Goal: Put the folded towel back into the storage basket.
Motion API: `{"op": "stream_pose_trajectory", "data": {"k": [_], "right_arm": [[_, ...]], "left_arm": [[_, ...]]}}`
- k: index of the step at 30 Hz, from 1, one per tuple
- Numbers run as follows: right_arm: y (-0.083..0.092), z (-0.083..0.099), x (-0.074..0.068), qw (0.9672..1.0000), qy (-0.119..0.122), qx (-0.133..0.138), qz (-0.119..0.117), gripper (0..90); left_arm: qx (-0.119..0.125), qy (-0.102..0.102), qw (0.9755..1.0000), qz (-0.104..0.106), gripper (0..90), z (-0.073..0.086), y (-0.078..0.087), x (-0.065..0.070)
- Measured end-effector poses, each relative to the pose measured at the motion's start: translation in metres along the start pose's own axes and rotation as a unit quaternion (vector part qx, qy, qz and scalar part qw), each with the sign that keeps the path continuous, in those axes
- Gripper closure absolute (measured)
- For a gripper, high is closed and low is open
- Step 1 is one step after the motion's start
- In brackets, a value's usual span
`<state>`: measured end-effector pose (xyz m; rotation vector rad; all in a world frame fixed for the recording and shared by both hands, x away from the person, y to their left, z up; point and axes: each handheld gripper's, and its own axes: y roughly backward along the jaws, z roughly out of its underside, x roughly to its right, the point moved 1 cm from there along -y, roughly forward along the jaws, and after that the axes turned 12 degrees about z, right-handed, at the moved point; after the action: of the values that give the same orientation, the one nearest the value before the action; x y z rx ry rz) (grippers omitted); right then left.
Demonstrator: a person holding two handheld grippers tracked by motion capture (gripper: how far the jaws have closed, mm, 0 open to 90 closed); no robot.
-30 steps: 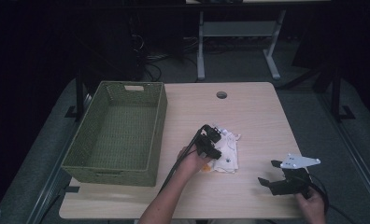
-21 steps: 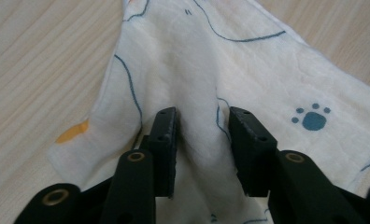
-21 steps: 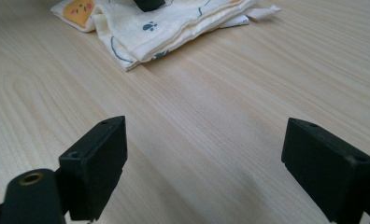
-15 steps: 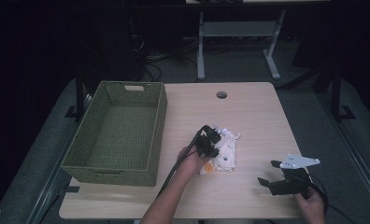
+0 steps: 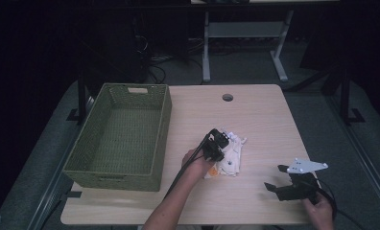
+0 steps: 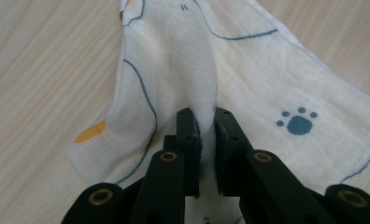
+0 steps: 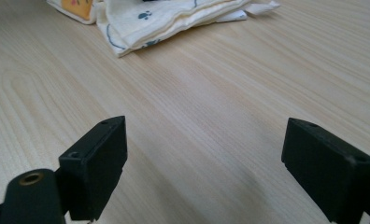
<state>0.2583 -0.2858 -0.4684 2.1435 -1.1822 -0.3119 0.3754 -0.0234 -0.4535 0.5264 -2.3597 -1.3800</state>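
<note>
- here, at the left of the light wooden table (image 5: 255, 110), the open-topped green woven basket (image 5: 121, 136) is sitting empty, well apart from both grippers.
- near the table's middle, the crumpled cream cloth printed with blue paw marks and orange patches (image 5: 230, 155) is lying just right of the basket, and the left gripper (image 5: 216, 144) is bearing down on it.
- its jaws have just been closing and are now standing almost together, pinching a raised ridge of the cloth (image 6: 206, 100) between the pads.
- to do this pinch well, the fold should be sitting deep between the pads, not only at the tips, before any lifting is tried; a straight, slow rise would be keeping the loose corners from dragging.
- at the right, the right gripper (image 5: 293, 188) is resting near the table's front edge, well apart from the cloth, its jaws standing wide and holding nothing, with bare wood between them (image 7: 206, 154).
</note>
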Motion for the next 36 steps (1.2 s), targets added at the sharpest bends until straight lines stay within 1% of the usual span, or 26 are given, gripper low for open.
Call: {"op": "stream_pose_trajectory", "data": {"k": [3,6,10,13,14,19,23,26,30,31,33,34,36], "right_arm": [[0.001,0.001,0.002,1.0,-0.003,0.0,0.002,13.8],[0.001,0.001,0.002,1.0,-0.003,0.002,0.002,13.8],[0.001,0.001,0.003,1.0,-0.004,0.002,0.003,13.8],[0.002,0.001,0.003,1.0,-0.005,0.003,0.005,13.8],[0.002,0.001,0.003,1.0,-0.005,0.003,0.005,13.8],[0.002,0.001,0.003,1.0,-0.005,0.004,0.005,13.8],[0.002,0.002,0.004,1.0,-0.006,0.003,0.005,13.8],[0.002,0.002,0.005,1.0,-0.007,0.002,0.005,13.8],[0.003,0.002,0.005,0.9999,-0.008,0.002,0.007,13.8],[0.003,0.002,0.005,0.9999,-0.007,0.003,0.008,13.8],[0.003,0.002,0.006,0.9999,-0.007,0.003,0.008,13.8],[0.003,0.002,0.006,0.9999,-0.008,0.002,0.008,13.8],[0.003,0.003,0.006,0.9999,-0.009,0.003,0.008,13.8]], "left_arm": [[0.004,0.019,0.9996,0.021,83.5,0.003,0.004,-0.005],[0.009,0.03,0.999,0.033,83.5,0.005,0.009,-0.007],[0.024,0.036,0.9979,0.049,83.6,0.008,0.021,-0.008],[0.023,0.033,0.9977,0.055,83.6,0.009,0.028,-0.006],[0.029,0.034,0.9975,0.054,83.6,0.009,0.029,-0.005],[0.044,0.037,0.9958,0.071,83.6,0.01,0.042,-0.003],[0.048,0.035,0.9952,0.078,83.6,0.01,0.049,-0.002],[0.058,0.034,0.994,0.086,83.6,0.01,0.053,0.001],[0.064,0.023,0.9936,0.09,83.6,0.01,0.059,0.007],[0.062,0.021,0.9937,0.09,83.6,0.011,0.061,0.008],[0.056,0.019,0.9941,0.091,83.5,0.012,0.062,0.01],[0.056,0.018,0.9942,0.09,83.5,0.013,0.064,0.011],[0.061,0.017,0.9936,0.094,83.5,0.016,0.068,0.012]]}}
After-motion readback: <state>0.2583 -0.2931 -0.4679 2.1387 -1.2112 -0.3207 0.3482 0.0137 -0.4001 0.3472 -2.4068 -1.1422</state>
